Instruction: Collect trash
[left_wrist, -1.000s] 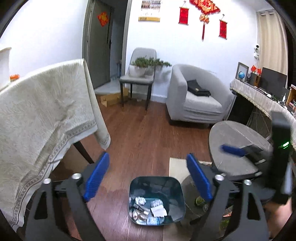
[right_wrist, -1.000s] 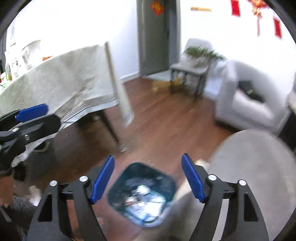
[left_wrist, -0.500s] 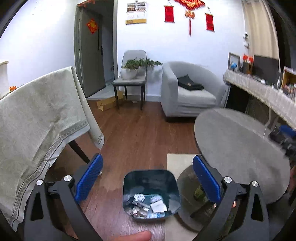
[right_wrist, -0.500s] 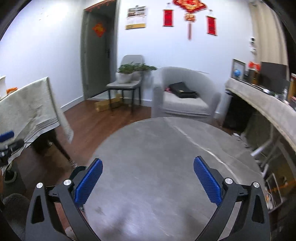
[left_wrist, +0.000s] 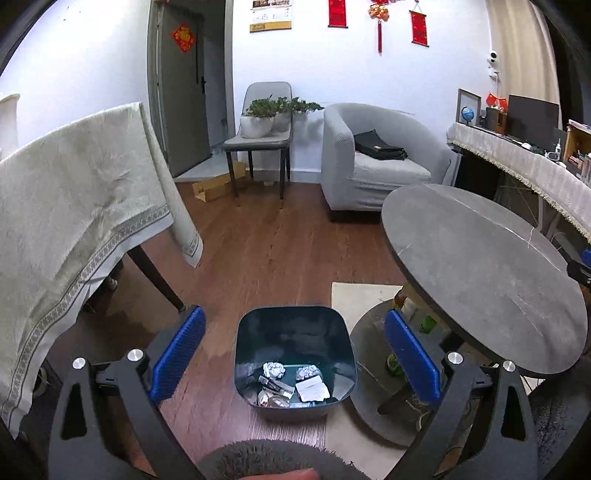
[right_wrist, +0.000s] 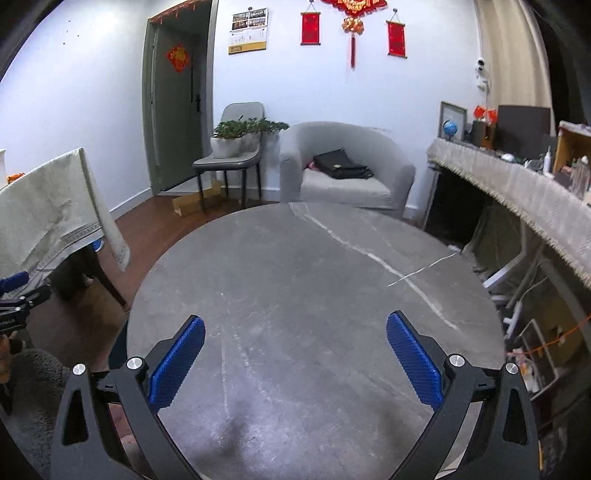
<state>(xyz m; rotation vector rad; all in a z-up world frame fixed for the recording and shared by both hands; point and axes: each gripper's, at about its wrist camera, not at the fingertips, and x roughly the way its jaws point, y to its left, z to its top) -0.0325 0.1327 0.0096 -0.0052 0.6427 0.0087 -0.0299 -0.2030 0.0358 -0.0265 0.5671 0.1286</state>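
Observation:
A dark teal trash bin (left_wrist: 295, 325) stands on the wooden floor beside the round grey table (left_wrist: 480, 266). Crumpled foil, paper and wrappers (left_wrist: 291, 384) lie in its bottom. My left gripper (left_wrist: 295, 354) hangs above the bin, open, with nothing between its blue pads. My right gripper (right_wrist: 295, 354) is over the round grey table top (right_wrist: 314, 288), open and holding nothing. No trash shows on the table top. The left gripper's tip (right_wrist: 14, 288) shows at the left edge of the right wrist view.
A cloth-covered table (left_wrist: 66, 221) stands to the left, with a dark leg near the bin. A grey armchair (left_wrist: 369, 158) with a black bag, a chair with plants (left_wrist: 262, 125) and a long cluttered counter (right_wrist: 517, 184) lie beyond. Bottles (left_wrist: 424, 325) sit on the round table's base.
My right gripper has swung from above the bin over to the round table top, and both jaws have widened. The left gripper has sunk a little toward the bin.

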